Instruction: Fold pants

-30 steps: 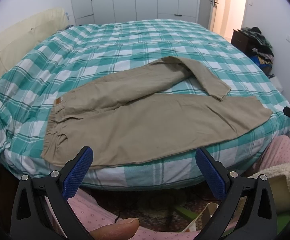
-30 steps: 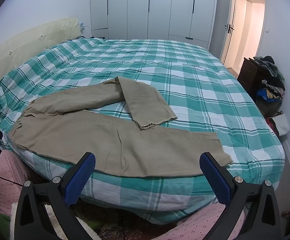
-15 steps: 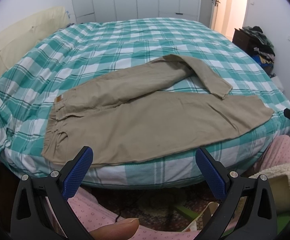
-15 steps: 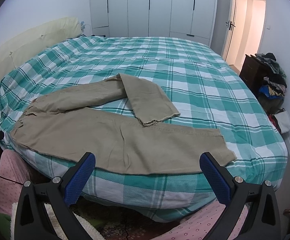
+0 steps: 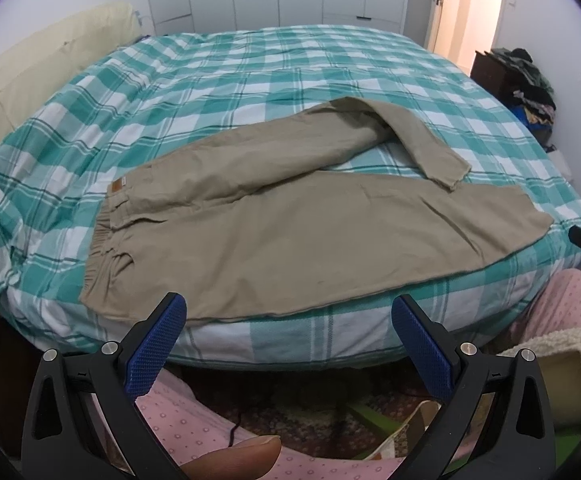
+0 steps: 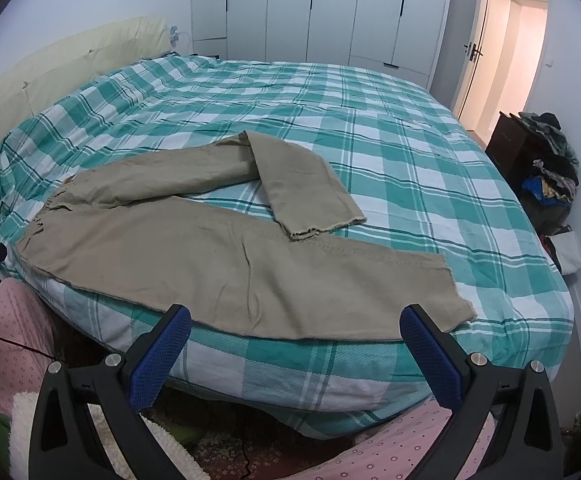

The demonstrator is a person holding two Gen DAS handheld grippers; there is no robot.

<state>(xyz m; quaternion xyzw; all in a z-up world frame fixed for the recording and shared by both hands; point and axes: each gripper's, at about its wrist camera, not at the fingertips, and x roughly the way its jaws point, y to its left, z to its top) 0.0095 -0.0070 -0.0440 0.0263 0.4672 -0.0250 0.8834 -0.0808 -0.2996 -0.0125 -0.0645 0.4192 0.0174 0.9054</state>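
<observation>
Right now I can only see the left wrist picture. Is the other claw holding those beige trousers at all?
Observer: No. The right claw is wide open with nothing between its fingers. The pants lie loose on the bed.
Operator: Which bit of them is closest to that claw?
Observer: The near leg's hem, at the bed's edge. From this side its cut edge looks frayed, with loose threads. The claw is not touching it.
</observation>
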